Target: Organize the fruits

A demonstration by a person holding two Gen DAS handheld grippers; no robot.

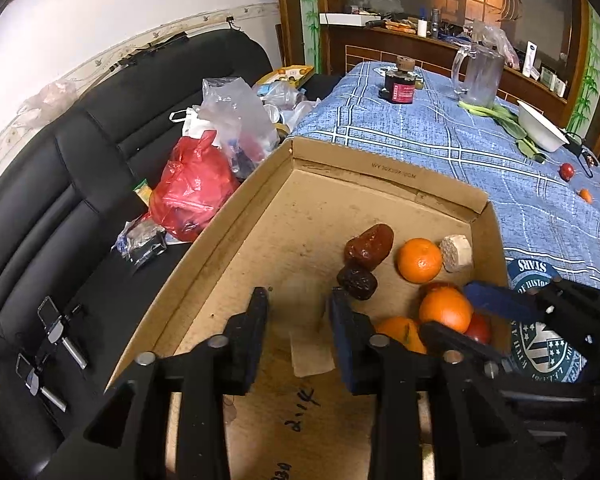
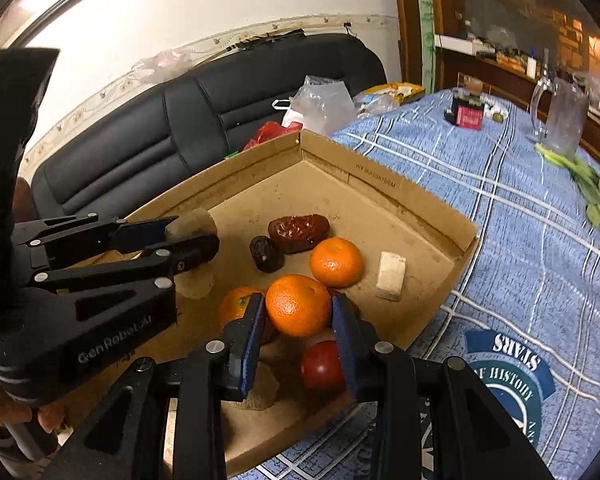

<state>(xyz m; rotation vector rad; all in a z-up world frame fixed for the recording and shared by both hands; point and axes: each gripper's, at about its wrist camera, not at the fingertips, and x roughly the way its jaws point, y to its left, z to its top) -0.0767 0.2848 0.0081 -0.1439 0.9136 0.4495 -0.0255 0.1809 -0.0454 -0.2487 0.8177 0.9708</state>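
Note:
A shallow cardboard box (image 1: pixel 388 176) (image 2: pixel 428 212) on the blue tablecloth holds the fruit. My right gripper (image 2: pixel 298 312) is shut on an orange (image 2: pixel 298 306) (image 1: pixel 446 309) low over the box's near right corner; it also shows in the left wrist view (image 1: pixel 472 312). Around it lie two more oranges (image 2: pixel 336 262) (image 2: pixel 236 304), a red tomato (image 2: pixel 320 364), a brown date-like fruit (image 2: pixel 300 228), a dark dried one (image 2: pixel 265 254) and a pale block (image 2: pixel 390 276). My left gripper (image 1: pixel 298 308) is open and empty over the bare box floor; the right wrist view (image 2: pixel 192 236) shows a brown kiwi-like fruit (image 2: pixel 196 222) behind its fingertips.
A black sofa (image 1: pixel 60 184) with plastic bags (image 1: pixel 196 184) lies left of the box. On the table stand a dark jar (image 1: pixel 400 84), a glass jug (image 1: pixel 480 74), a white bowl (image 1: pixel 540 126) with greens, and small loose fruits (image 1: pixel 567 171) at the far right.

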